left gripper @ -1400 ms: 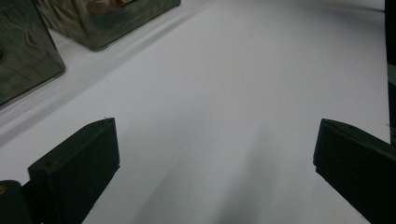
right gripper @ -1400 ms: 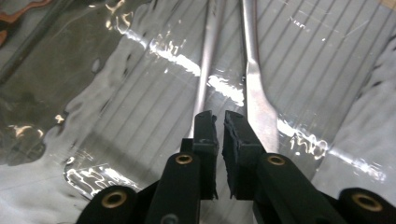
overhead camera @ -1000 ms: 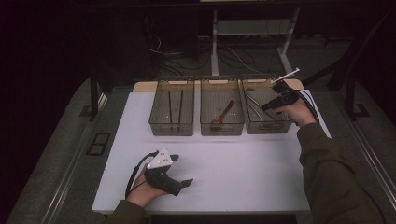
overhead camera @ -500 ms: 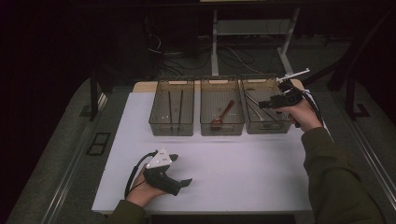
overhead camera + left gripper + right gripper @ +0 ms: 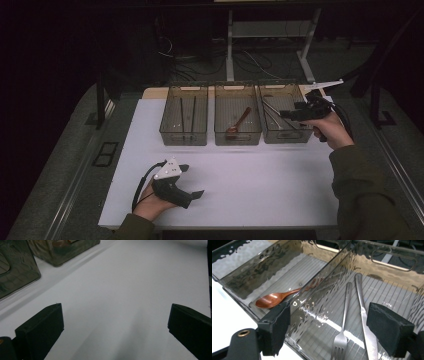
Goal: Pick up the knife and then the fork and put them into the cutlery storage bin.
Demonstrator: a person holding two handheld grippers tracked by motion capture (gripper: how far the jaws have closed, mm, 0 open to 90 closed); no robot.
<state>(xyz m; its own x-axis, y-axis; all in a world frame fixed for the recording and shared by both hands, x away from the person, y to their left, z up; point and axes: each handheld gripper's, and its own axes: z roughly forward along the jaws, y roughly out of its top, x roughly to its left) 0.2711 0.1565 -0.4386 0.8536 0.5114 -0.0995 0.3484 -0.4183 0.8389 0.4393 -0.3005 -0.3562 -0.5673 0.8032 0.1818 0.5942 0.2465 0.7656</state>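
Three smoky clear bins stand in a row at the back of the white table top (image 5: pixel 260 185). The right bin (image 5: pixel 287 136) holds a metal fork (image 5: pixel 344 315) and a metal knife (image 5: pixel 362 312) lying side by side. My right gripper (image 5: pixel 291 110) hovers over that bin's right side; its jaws have just been opening and stand open (image 5: pixel 329 322), with nothing between them, the cutlery lying below. A wooden spoon (image 5: pixel 239 122) lies in the middle bin (image 5: pixel 237 139). My left gripper (image 5: pixel 192 181) rests on the table at the front left, open and empty (image 5: pixel 115 322).
The left bin (image 5: pixel 183 139) holds two dark chopsticks (image 5: pixel 182 117). The table's edges drop to a dark floor, with desk legs and cables behind the bins. A cable trails from each gripper.
The right gripper has lifted and drawn back to the right from inside the right bin, and its jaws stand wider. The left gripper has stayed where it was.
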